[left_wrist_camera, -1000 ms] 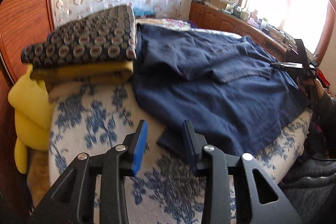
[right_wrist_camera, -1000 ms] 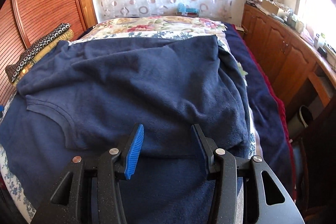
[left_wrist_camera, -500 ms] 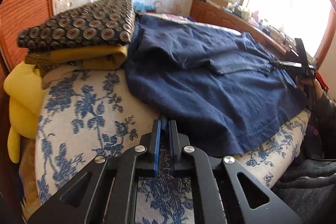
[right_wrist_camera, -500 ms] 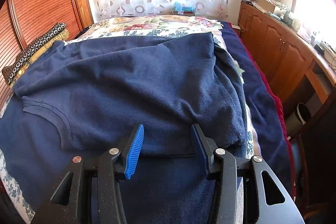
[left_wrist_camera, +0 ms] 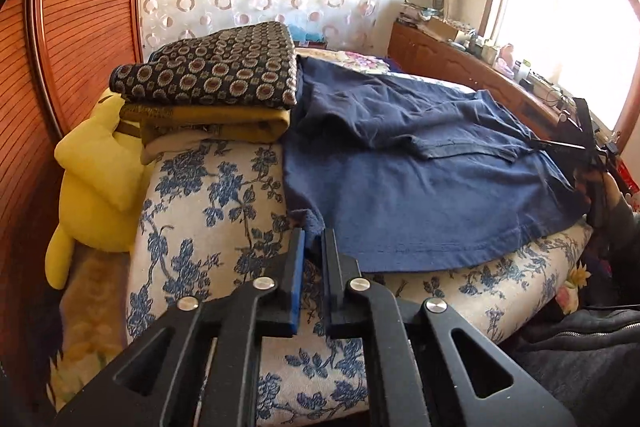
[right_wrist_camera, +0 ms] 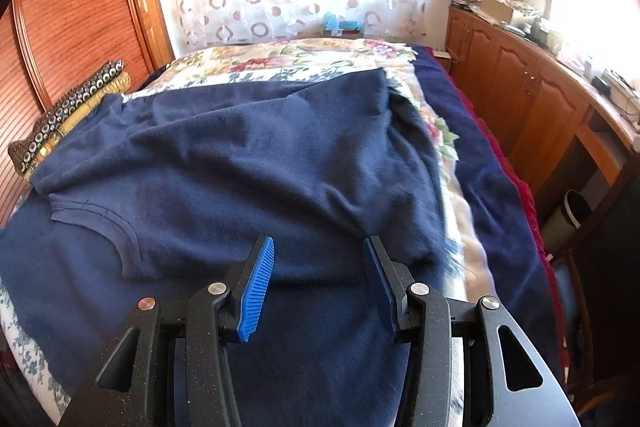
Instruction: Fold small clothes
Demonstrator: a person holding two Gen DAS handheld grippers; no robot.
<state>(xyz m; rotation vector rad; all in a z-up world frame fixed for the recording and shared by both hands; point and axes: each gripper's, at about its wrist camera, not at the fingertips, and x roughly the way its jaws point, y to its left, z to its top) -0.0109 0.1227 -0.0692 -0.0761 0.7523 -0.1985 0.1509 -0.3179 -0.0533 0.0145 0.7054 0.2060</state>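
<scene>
Currently left gripper (left_wrist_camera: 315,241) is pinching the corner of the navy-blue cotton T-shirt (left_wrist_camera: 416,183); right gripper (right_wrist_camera: 318,267) is hovering spread above it.

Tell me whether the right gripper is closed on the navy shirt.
No: the right gripper hangs open above the navy shirt, gripping nothing.

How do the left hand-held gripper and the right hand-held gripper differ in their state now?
The left hand-held gripper is nearly shut, pinching a corner of the navy shirt; the right hand-held gripper is wide open and holds nothing. The left is at the shirt's edge, the right over its middle. Both have blue pads.
</scene>
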